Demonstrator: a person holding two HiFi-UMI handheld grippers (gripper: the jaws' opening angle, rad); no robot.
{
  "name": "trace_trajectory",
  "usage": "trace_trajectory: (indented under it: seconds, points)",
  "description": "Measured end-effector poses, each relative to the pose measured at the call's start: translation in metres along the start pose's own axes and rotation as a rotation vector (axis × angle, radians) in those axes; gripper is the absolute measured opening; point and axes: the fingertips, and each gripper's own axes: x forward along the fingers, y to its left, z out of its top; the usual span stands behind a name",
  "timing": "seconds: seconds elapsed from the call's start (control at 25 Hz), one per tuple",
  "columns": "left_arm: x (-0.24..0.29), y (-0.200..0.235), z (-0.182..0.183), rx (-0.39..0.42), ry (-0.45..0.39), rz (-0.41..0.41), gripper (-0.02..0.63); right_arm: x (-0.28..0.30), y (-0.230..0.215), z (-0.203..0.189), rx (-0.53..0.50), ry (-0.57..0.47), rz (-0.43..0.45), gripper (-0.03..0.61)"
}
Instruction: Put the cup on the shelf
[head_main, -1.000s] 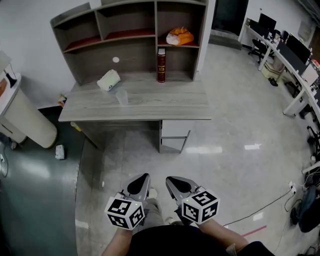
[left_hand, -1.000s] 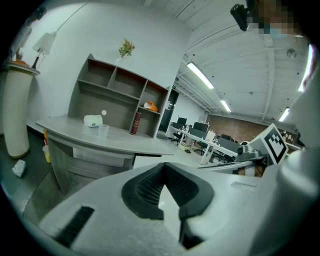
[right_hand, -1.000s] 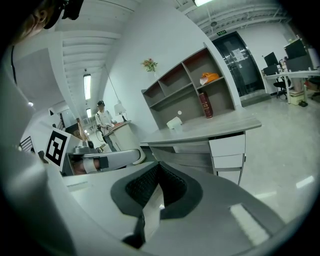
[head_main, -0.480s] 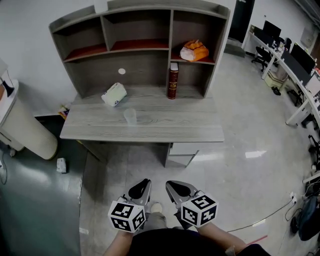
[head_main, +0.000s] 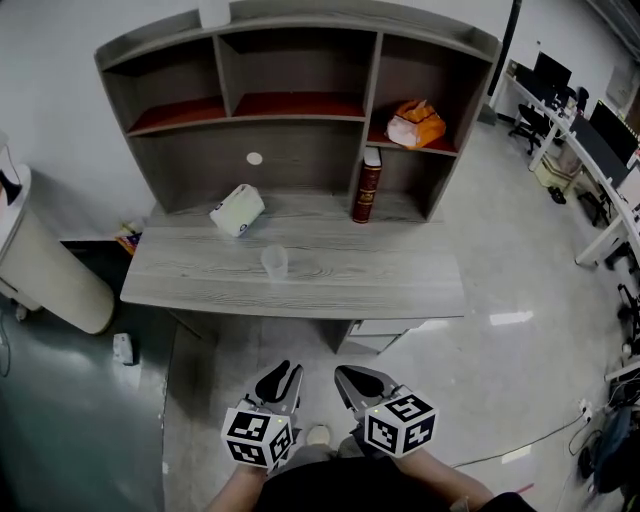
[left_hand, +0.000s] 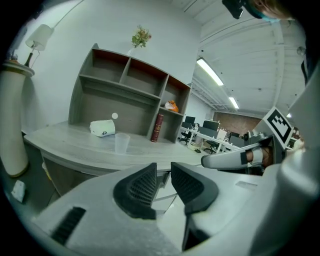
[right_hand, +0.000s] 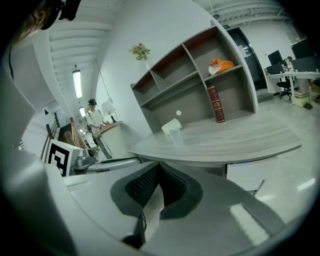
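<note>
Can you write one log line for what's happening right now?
cup: upright on desk, not yet grasped | left gripper: opening, empty | right gripper: shut, empty

your grey wood-grain surface (head_main: 350, 275) is matt, and you can see its streaky grain plain along the top. the grey wood-grain shelf (head_main: 300, 150) behind it has the same dull finish, its boards faced in flat red. the small clear plastic cup (head_main: 274, 262) is cloudy and smooth. the dark red book (head_main: 367, 187) has a slight sheen, the orange bag (head_main: 416, 123) is crinkled and shiny, and the pale floor (head_main: 500, 330) is polished, mirroring the lights.
</note>
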Motion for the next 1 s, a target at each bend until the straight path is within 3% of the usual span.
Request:
trace_trajectory:
  seconds: [0.4, 1.0]
  points:
    - [0.057, 0.035, 0.022, -0.012, -0.004, 0.039, 0.112, 0.044, -0.043, 0.038, -0.005, 0.028, 0.006, 0.000]
    - [0.141, 0.086, 0.063, -0.062, -0.026, 0.273, 0.183, 0.101, -0.104, 0.110, -0.101, 0.148, 0.216, 0.000]
